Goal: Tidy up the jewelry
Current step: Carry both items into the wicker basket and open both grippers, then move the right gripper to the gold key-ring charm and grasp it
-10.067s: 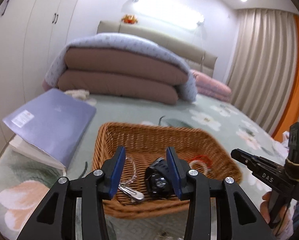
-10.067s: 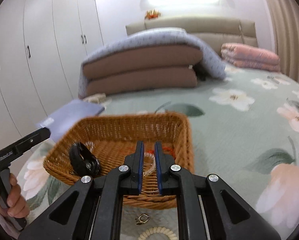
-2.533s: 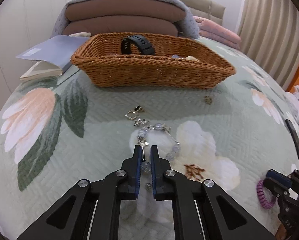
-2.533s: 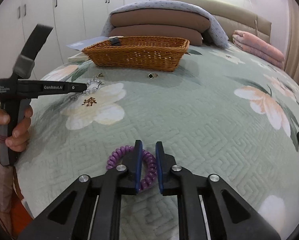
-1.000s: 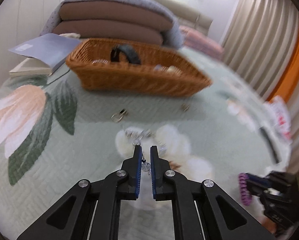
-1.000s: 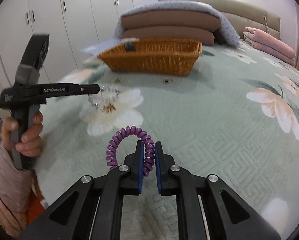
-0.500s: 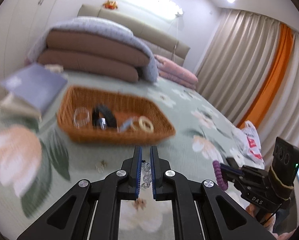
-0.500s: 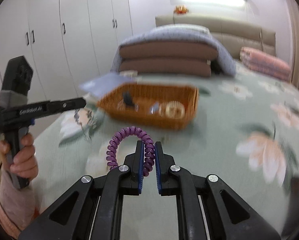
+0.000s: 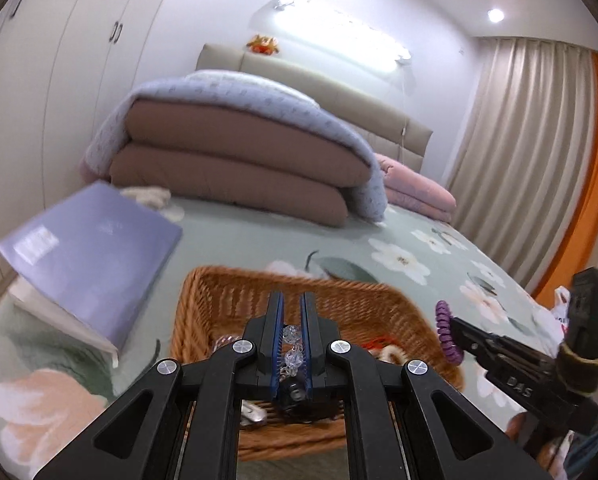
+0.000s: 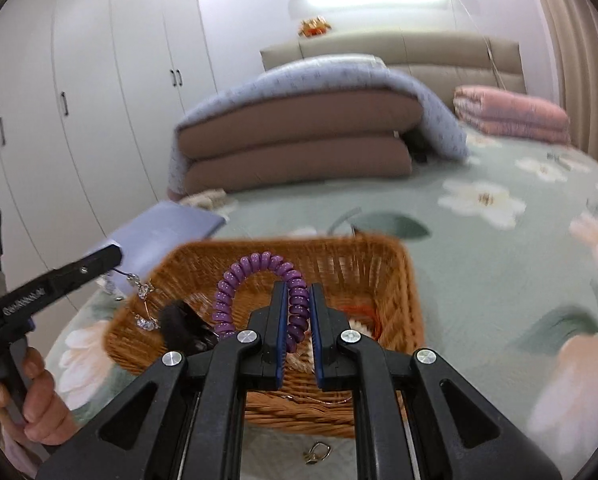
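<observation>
My left gripper (image 9: 290, 312) is shut on a clear bead bracelet (image 9: 291, 346) and holds it above the wicker basket (image 9: 227, 292). The bracelet also shows in the right wrist view (image 10: 143, 300), dangling from the left gripper (image 10: 113, 258) over the basket's left edge. My right gripper (image 10: 297, 292) is shut on a purple coil bracelet (image 10: 255, 266) above the basket (image 10: 395, 280). In the left wrist view the coil (image 9: 445, 334) hangs at the right gripper's tip beside the basket's right rim. A black watch (image 10: 183, 326) and other pieces lie in the basket.
A purple book (image 9: 91, 248) lies left of the basket. Folded quilts (image 9: 235, 156) and a pink blanket (image 9: 415, 192) are stacked at the headboard. A small ring-like piece (image 10: 318, 452) lies on the bedspread in front of the basket. Wardrobe doors (image 10: 79, 100) stand on the left.
Both grippers lifted their bracelets off the bedspread and carried them forward to the basket. They now hover over it, much closer than half a second ago.
</observation>
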Available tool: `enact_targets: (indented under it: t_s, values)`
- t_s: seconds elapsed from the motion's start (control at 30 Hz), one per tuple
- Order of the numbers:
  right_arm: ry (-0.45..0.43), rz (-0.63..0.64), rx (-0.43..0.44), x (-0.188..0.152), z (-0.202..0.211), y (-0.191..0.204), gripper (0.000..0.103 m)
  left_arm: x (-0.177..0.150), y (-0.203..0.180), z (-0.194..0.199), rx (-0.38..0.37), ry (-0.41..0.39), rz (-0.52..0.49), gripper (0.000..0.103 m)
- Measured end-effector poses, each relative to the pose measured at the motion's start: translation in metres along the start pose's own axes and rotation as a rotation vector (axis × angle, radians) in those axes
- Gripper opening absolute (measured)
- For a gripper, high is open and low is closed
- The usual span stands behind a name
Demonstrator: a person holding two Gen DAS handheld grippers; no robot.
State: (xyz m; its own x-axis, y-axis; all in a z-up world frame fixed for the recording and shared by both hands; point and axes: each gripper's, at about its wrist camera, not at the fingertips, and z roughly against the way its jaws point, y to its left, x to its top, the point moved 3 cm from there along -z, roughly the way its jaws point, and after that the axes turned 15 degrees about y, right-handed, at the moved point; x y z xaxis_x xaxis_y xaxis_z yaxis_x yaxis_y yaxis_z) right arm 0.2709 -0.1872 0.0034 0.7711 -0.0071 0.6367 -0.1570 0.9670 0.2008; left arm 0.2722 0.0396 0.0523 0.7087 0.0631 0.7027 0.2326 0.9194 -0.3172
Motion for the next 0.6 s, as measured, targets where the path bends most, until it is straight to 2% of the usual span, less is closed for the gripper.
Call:
enact_targets:
  t_s: [0.1,0.37,0.47,0.53,0.6]
  values:
    - [0.044,-0.018,0.005,-0.003,-0.014,-0.008,0.013,-0.004,0.01,-0.017,0.001,0.04,0.018,0.008]
    - [0.054,-0.044,0.033,-0.008,-0.016,-0.015,0.016,-0.013,0.003,-0.029,0.044,0.086,-0.01,0.008]
    - [0.045,-0.055,0.061,-0.009,-0.012,-0.019,0.019,-0.014,0.004,-0.03,0.019,0.1,-0.005,0.019]
    - [0.029,-0.048,0.049,-0.009,-0.008,-0.017,0.026,-0.015,0.004,-0.028,0.027,0.093,0.001,0.046]
    - [0.022,-0.036,0.041,-0.009,-0.006,-0.015,0.03,-0.015,0.005,-0.02,0.028,0.059,0.006,0.051]
